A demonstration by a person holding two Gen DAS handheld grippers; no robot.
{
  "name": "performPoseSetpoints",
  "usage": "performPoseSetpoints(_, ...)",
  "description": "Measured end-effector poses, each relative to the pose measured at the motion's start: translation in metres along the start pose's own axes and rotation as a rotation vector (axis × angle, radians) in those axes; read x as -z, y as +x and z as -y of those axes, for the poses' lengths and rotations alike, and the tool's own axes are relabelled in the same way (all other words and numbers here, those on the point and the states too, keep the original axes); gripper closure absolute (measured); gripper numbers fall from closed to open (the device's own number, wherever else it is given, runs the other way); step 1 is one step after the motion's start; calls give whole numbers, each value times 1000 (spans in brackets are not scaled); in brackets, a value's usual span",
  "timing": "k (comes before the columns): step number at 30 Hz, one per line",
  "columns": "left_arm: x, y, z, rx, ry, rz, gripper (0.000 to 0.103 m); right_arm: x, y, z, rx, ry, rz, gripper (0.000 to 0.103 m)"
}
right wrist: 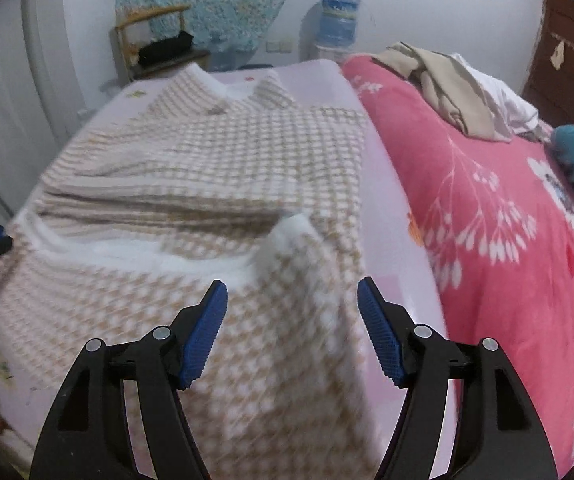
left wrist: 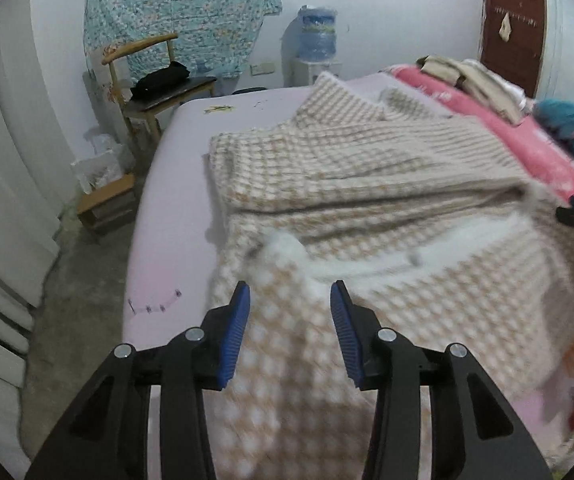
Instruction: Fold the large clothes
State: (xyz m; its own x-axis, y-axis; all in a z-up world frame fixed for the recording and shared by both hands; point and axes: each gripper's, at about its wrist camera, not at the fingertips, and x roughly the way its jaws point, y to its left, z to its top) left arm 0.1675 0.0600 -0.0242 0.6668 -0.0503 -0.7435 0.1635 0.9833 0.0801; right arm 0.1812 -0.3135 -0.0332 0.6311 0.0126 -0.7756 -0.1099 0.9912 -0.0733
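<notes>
Across the middle of both frames, the beige-and-white checked fleece garment (left wrist: 367,184) lies half-folded on the lilac bed (left wrist: 175,168); left claw (left wrist: 290,300) and right claw (right wrist: 293,296) gape empty, so regrip matching corners evenly.

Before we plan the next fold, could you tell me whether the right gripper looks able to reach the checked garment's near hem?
Probably yes: the right gripper is open directly above the checked garment, with nothing between them.

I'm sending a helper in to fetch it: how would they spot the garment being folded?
Start at the bed: its right half is a pink floral blanket, its left half a pale lilac sheet. The checked garment lies on that sheet, beige-and-white with a white lining, unlike the plain beige clothes heaped on the blanket.
</notes>
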Motion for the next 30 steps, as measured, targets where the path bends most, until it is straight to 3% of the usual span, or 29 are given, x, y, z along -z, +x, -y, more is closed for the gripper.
performPoseSetpoints(3,-4,20,-4,4,19,-38,62,-5,13,-1,26,-32,-10,49)
performPoseSetpoints(4,-4,26,-6,9,16,-51,65,-5,18,-1,28,-38,-20,62)
performPoseSetpoints(5,-4,31,-8,25,9,-59,71,-6,23,0,33,-40,-33,81)
performPoseSetpoints(6,-4,35,-10,38,2,-67,85,-6,27,1,36,-37,-43,89)
performPoseSetpoints(7,-4,37,-12,57,-9,-78,89,-7,28,2,35,-28,-39,94)
performPoseSetpoints(8,-4,37,-14,70,-21,-77,91,-8,24,6,31,-5,-14,95)
performPoseSetpoints(15,-34,3,-30,83,-72,122,93,-26,0,19,20,71,115,96)
performPoseSetpoints(22,-39,36,-35,85,-112,96,93,-37,32,30,-18,126,88,96)
performPoseSetpoints(27,-49,12,-36,60,-100,199,93,-48,9,23,19,93,181,96)
performPoseSetpoints(30,-44,35,-37,59,-116,121,93,-46,28,25,0,104,135,96)
